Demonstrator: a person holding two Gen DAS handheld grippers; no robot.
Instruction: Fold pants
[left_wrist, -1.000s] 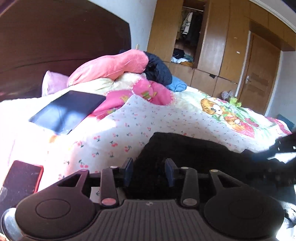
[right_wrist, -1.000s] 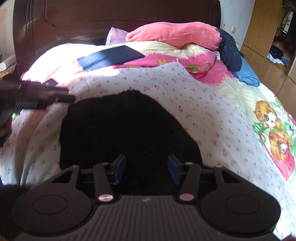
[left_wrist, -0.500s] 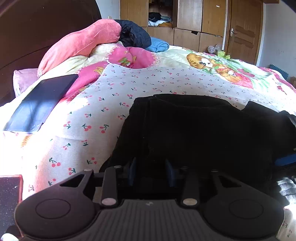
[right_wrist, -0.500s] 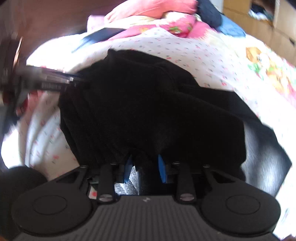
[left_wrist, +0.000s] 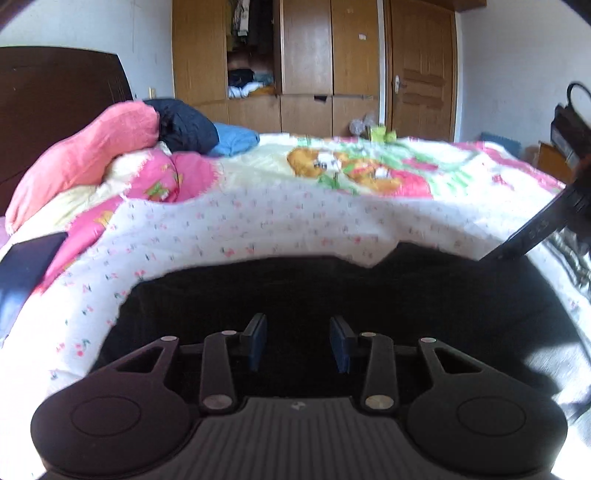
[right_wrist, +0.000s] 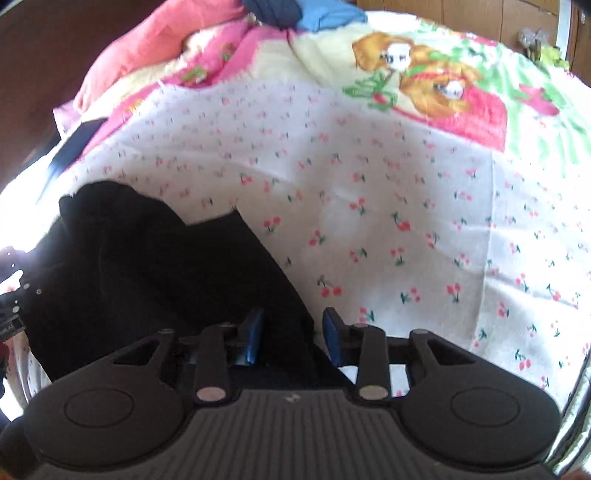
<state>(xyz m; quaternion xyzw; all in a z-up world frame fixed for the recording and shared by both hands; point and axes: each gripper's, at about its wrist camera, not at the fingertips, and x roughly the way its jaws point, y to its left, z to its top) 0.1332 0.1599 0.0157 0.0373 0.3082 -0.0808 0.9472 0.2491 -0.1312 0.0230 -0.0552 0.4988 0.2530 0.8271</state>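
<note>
My left gripper (left_wrist: 297, 341) and right gripper (right_wrist: 291, 334) both stand parted, apparently gripping nothing. The black pants (right_wrist: 166, 266) lie on the cherry-print bedspread (right_wrist: 388, 206) directly beneath me, long axis running left to right; the right gripper sits over their right edge.

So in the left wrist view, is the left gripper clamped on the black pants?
No, the left gripper has its blue pads apart with a clear gap between them, and the black pants lie flat on the bedspread beyond.
</note>
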